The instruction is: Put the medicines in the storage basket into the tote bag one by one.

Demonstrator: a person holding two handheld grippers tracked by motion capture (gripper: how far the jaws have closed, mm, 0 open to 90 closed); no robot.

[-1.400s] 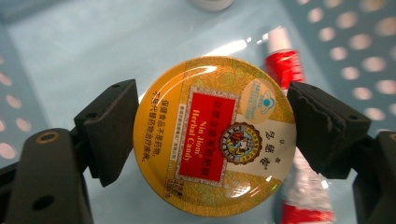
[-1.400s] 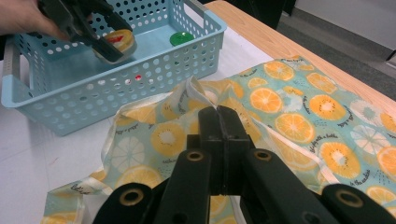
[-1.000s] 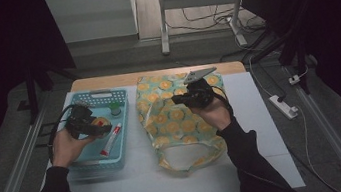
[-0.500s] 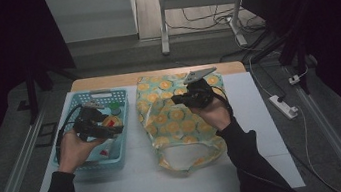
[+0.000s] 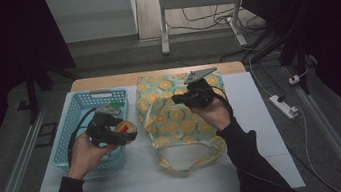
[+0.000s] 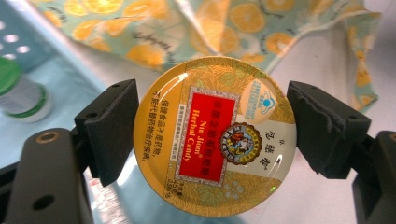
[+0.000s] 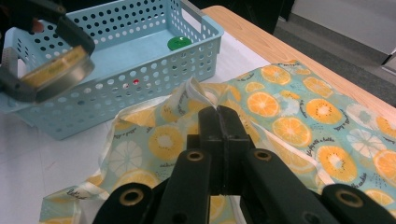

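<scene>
left gripper (image 5: 122, 131): moved from over the light-blue perforated plastic basket (image 5: 73, 120) to its right rim | round yellow herbal-candy tin (image 6: 215, 135): now lifted clear between the jaws, carried toward the orange-slice-print cloth bag (image 5: 172, 121)

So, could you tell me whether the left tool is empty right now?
No, the left tool is shut on a round candy tin, its jaws pressing the tin's two sides.

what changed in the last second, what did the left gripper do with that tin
The left gripper has carried the round yellow herbal candy tin up out of the light blue perforated plastic basket and rightward, toward the orange-print fabric bag. The tin was already clamped a second ago. The right gripper stays pinched on the bag's rim, and the bag and basket lie as before.
</scene>
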